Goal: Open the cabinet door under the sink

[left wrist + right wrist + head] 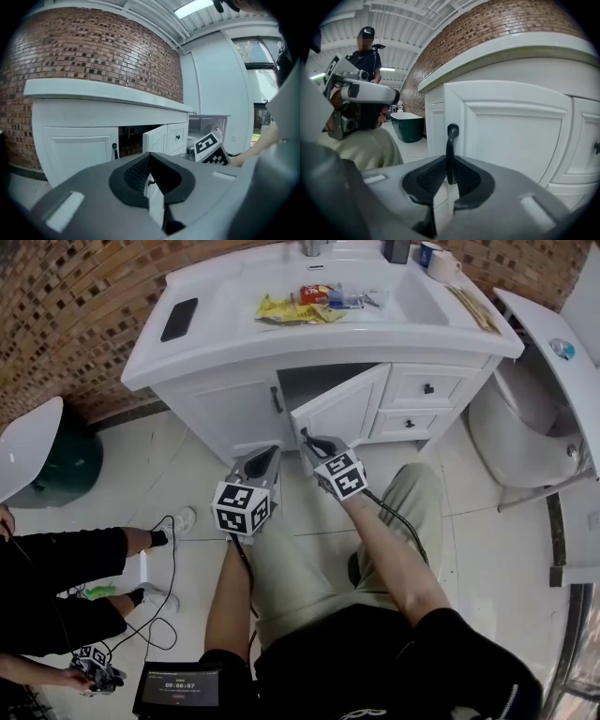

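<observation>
The white vanity (pixel 225 357) has two doors under the sink. Its right door (pixel 342 413) stands partly swung out, showing a dark gap behind it. My right gripper (pixel 311 442) is shut on that door's black handle (pixel 451 140), which rises upright between the pads in the right gripper view, with the door panel (pixel 511 136) just beyond. My left gripper (pixel 265 461) hangs free in front of the cabinet, left of the right one, shut and holding nothing. In the left gripper view (pixel 150 161) it faces the open door (pixel 155 139). The left door (pixel 230 413) is closed.
Two drawers (pixel 427 388) sit right of the open door, a toilet (pixel 511 418) beyond them. A green bin (pixel 70 465) stands at the left wall. A person in black (pixel 66 559) crouches at the left with cables on the floor. A phone (pixel 178 320) lies on the counter.
</observation>
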